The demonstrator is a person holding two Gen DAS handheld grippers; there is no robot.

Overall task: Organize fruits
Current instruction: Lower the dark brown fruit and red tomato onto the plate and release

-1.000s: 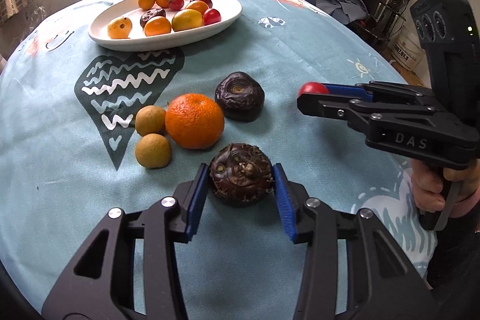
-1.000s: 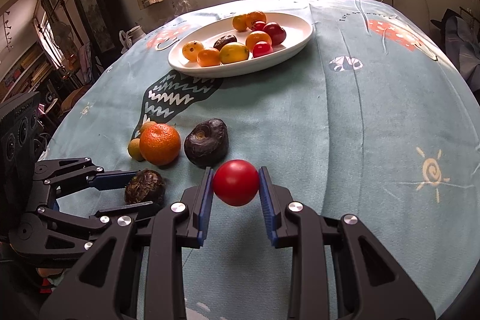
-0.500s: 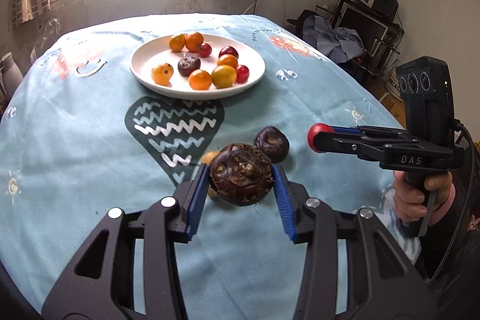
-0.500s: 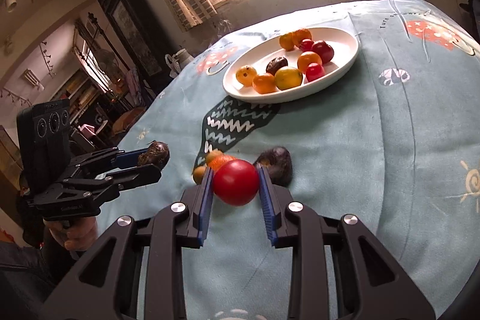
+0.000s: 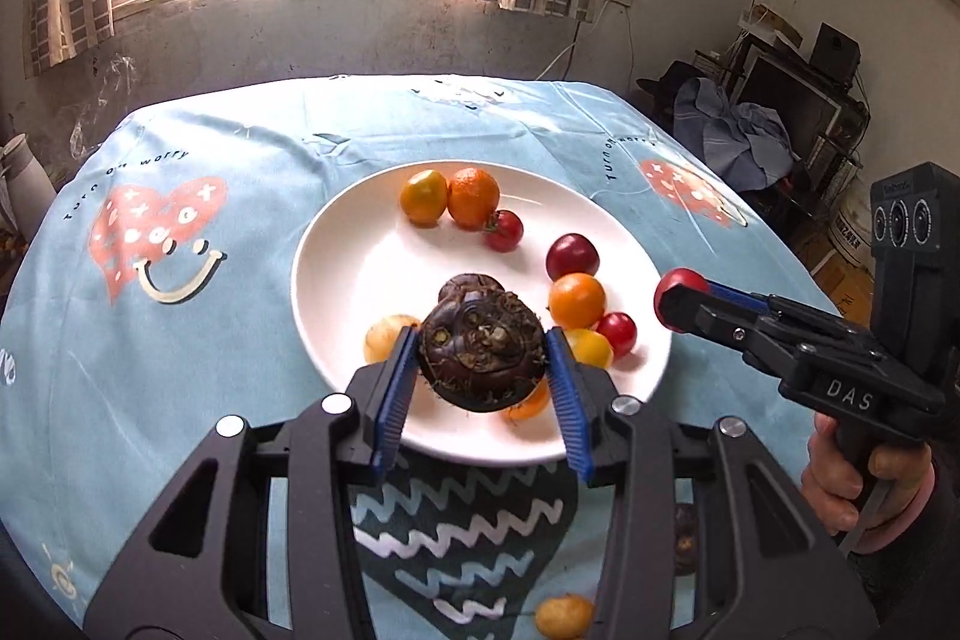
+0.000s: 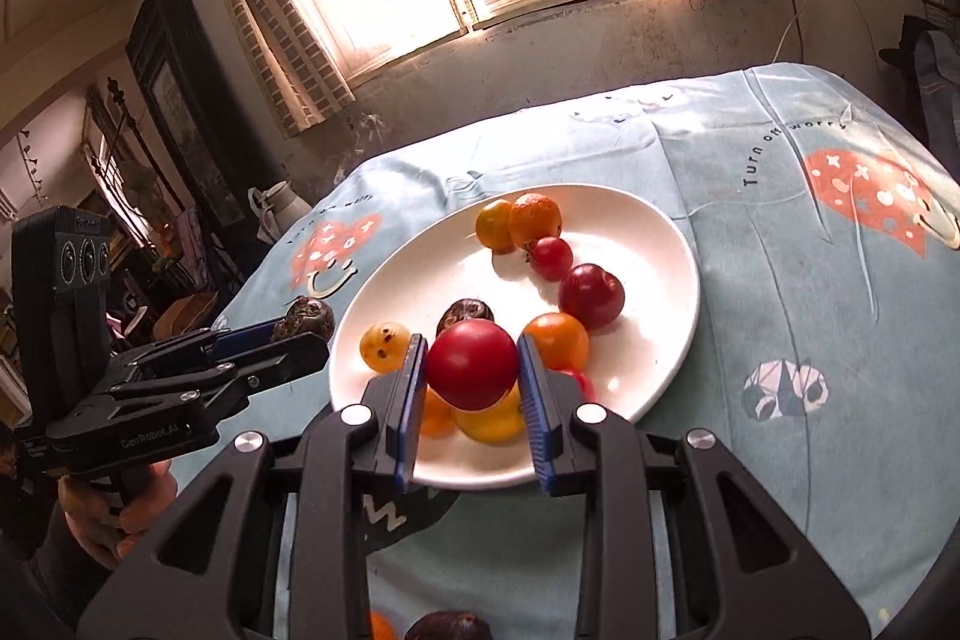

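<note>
The left gripper [image 5: 480, 376] is clamped on a dark, rough, hairy fruit [image 5: 482, 351], and it now holds this fruit in the air above the near part of the white plate [image 5: 336, 244]; one second ago the same fruit was sitting on the blue tablecloth [image 5: 180, 340] between the blue pads, and half a second ago it was already lifted but still short of the plate. The plate already carries several small fruits, orange, yellow and red, and one more dark fruit just behind the held one. Further to the right, the right gripper [image 6: 471, 370] is closed on a red round fruit [image 6: 472, 365] and it also hangs over the near side of the plate, while in the earlier frames it was waiting over the cloth, well apart from the plate. In my judgement, this means that both carrying moves are almost finished and only the lowering and releasing remain. The free area of the plate is at its left and middle, so each fruit should go down there without pushing the others. Some fruits are still on the cloth near the person, a small yellow one [image 5: 564, 617] and a dark one [image 6: 450, 627], so the task is not complete.
</note>
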